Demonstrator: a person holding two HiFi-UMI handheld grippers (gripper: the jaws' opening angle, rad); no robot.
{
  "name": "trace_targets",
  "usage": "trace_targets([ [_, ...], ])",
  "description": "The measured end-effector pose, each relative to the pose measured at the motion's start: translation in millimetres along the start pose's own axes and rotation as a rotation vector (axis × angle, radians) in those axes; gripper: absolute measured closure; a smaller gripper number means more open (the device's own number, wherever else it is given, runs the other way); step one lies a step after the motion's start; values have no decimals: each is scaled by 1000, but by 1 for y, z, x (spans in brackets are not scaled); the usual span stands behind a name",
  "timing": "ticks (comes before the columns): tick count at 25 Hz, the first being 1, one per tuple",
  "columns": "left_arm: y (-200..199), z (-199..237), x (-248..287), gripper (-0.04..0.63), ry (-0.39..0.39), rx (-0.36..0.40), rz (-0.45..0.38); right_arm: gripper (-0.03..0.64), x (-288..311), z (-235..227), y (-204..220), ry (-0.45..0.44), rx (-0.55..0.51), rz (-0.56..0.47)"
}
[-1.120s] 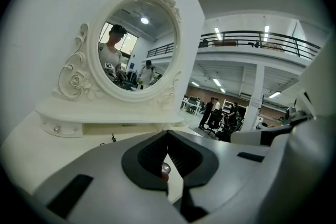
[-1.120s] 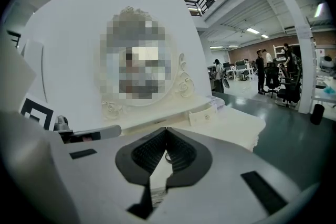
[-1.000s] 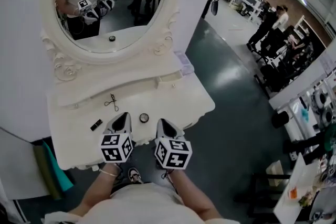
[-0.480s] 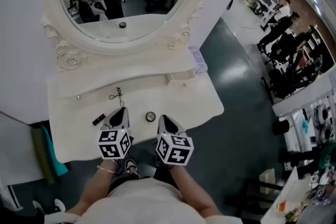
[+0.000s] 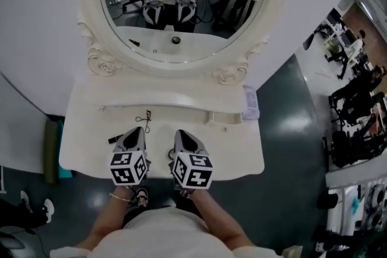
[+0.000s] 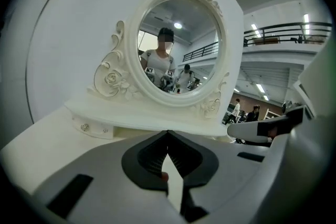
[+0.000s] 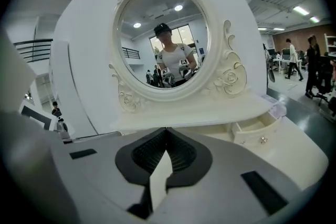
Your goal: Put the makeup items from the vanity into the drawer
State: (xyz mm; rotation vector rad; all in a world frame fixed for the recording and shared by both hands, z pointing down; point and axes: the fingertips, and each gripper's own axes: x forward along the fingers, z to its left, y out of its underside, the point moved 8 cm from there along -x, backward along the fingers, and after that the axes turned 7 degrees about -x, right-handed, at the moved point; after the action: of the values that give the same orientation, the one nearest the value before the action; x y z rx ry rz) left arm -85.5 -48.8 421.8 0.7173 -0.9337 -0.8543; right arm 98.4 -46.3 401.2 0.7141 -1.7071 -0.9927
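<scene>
On the white vanity top (image 5: 78, 157) lie a black eyelash curler (image 5: 145, 116) and a small black tube (image 5: 113, 138). My left gripper (image 5: 136, 135) hovers just right of the tube and below the curler, jaws shut and empty. My right gripper (image 5: 183, 137) is beside it over the middle of the top, also shut and empty. A small drawer (image 5: 225, 118) stands open under the shelf at the right, also seen in the right gripper view as the open drawer (image 7: 257, 131). Both gripper views, left gripper (image 6: 168, 136) and right gripper (image 7: 167, 131), face the oval mirror (image 6: 178, 44).
A clear lilac box (image 5: 250, 104) sits at the right end of the upper shelf. The mirror (image 5: 181, 3) shows a round item and a dark stick on the top. A closed left drawer with a crystal knob (image 6: 84, 127) is under the shelf. Dark floor surrounds the vanity.
The view has swung so that the vanity is centred. Both grippers have shifted left across the top; the round compact that lay between them is now hidden beneath the right gripper.
</scene>
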Motion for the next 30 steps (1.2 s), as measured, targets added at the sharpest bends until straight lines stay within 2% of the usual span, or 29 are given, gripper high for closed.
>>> trace_targets([
  [6, 4, -26, 10, 592, -86, -24, -25, 598, 12, -32, -9, -87, -12, 42],
  [13, 6, -11, 1, 592, -135, -17, -25, 599, 15, -15, -5, -143, 28, 33],
  [22, 4, 10, -15, 592, -147, -5, -20, 598, 9, -5, 12, -102, 47, 43],
  [26, 14, 13, -17, 592, -137, 6, 18, 598, 2, -13, 25, -54, 53, 58],
  [30, 33, 10, -9, 592, -110, 12, 77, 598, -4, -28, 48, -28, 115, 110],
])
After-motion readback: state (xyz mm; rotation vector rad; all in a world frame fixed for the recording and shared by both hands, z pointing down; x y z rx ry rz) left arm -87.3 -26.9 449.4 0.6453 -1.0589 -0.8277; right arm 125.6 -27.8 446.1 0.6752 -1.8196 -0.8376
